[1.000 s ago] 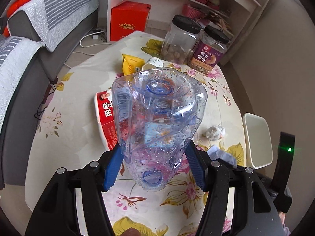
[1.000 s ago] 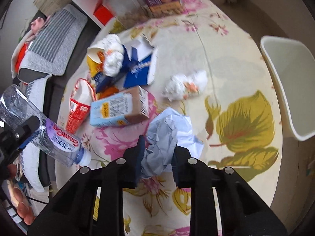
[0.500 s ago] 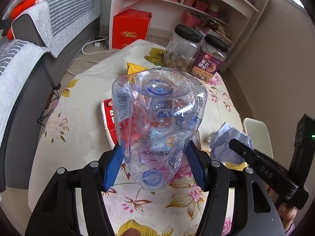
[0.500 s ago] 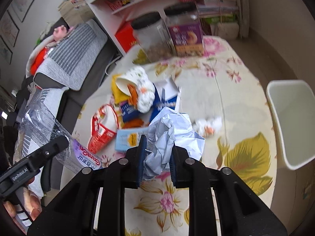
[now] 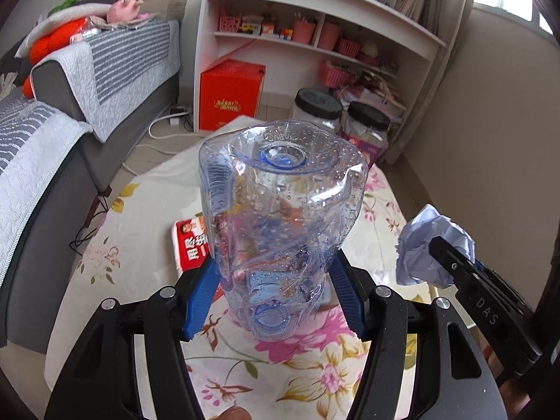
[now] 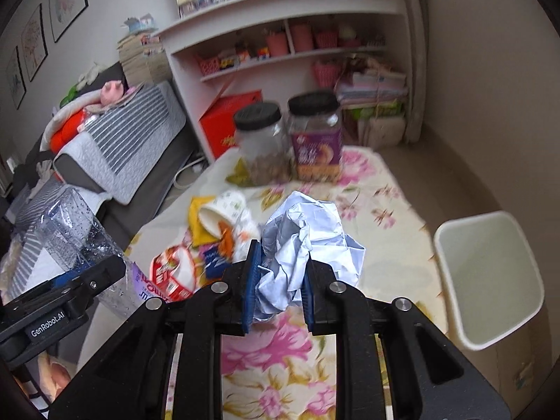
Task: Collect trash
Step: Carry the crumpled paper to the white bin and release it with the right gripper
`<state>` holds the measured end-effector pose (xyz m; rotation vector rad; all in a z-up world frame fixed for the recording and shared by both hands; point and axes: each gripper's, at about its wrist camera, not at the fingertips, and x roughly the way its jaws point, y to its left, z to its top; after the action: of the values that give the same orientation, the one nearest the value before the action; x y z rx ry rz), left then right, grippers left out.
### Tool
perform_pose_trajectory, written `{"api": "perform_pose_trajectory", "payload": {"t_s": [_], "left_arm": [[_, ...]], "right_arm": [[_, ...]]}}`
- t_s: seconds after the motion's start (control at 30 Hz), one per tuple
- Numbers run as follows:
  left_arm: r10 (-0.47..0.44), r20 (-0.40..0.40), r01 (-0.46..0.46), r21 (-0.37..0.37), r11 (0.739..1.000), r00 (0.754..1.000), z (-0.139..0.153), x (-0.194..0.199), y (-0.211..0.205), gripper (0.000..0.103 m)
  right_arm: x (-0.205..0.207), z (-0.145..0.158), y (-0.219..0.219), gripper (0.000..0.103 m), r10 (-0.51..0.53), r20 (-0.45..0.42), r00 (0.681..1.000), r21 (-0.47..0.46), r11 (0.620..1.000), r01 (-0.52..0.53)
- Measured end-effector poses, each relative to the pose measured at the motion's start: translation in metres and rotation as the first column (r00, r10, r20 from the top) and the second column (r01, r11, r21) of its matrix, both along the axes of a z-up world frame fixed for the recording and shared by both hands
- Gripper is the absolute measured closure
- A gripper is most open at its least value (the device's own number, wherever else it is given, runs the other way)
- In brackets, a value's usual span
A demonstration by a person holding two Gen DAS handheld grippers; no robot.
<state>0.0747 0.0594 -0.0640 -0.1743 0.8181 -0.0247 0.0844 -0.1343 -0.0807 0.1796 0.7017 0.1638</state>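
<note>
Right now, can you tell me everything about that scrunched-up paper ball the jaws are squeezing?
The crumpled pale blue-white paper ball is thin sheet paper scrunched into a lumpy wad full of sharp creases and folds. The right gripper pinches its lower part between blue pads, and most of the wad bulges out above and to the right of the jaws. It is lifted clear of the floral tablecloth, touching nothing else. From the left wrist view it shows at the right side, beside the clear plastic bottle.

Two close wrist views slanting down, sharing the floral table.
</note>
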Motion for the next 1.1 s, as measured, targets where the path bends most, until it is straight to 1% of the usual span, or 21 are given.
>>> {"api": "perform_pose_trajectory", "payload": {"t_s": [0.23,0.37,0.5,0.67,0.8,0.87,1.0,1.1], "left_arm": [[0.004,0.051,-0.005,0.022,1.000,0.999,0.003,0.001,-0.019,0.042],[-0.003,0.058,0.001,0.023,1.000,0.998,0.001,0.005,-0.031,0.042],[-0.016,0.053,0.015,0.013,1.000,0.998,-0.004,0.008,-0.044,0.042],[-0.048,0.056,0.047,0.008,0.999,0.997,-0.008,0.010,-0.063,0.042],[-0.089,0.044,0.089,0.001,0.996,0.995,-0.013,0.012,-0.083,0.042],[-0.108,0.042,0.108,-0.001,0.994,0.993,-0.015,0.011,-0.093,0.042],[-0.157,0.041,0.157,0.015,0.988,0.987,-0.019,0.012,-0.121,0.042],[-0.192,0.033,0.192,0.015,0.981,0.981,-0.022,0.014,-0.144,0.042]], "right_arm": [[-0.005,0.011,-0.014,0.083,-0.052,0.084,0.995,-0.088,0.994,0.060],[-0.008,0.015,-0.026,0.083,-0.096,0.122,0.988,-0.137,0.984,0.113],[-0.009,0.017,-0.042,0.083,-0.150,0.138,0.979,-0.176,0.969,0.173],[-0.005,0.014,-0.075,0.083,-0.229,0.117,0.966,-0.197,0.949,0.248],[-0.001,0.010,-0.106,0.083,-0.303,0.089,0.949,-0.204,0.927,0.315],[0.003,0.007,-0.124,0.083,-0.346,0.069,0.936,-0.209,0.912,0.352],[0.008,0.000,-0.162,0.083,-0.424,-0.005,0.905,-0.199,0.888,0.415],[0.010,-0.004,-0.185,0.080,-0.472,-0.038,0.881,-0.186,0.869,0.458]]}}
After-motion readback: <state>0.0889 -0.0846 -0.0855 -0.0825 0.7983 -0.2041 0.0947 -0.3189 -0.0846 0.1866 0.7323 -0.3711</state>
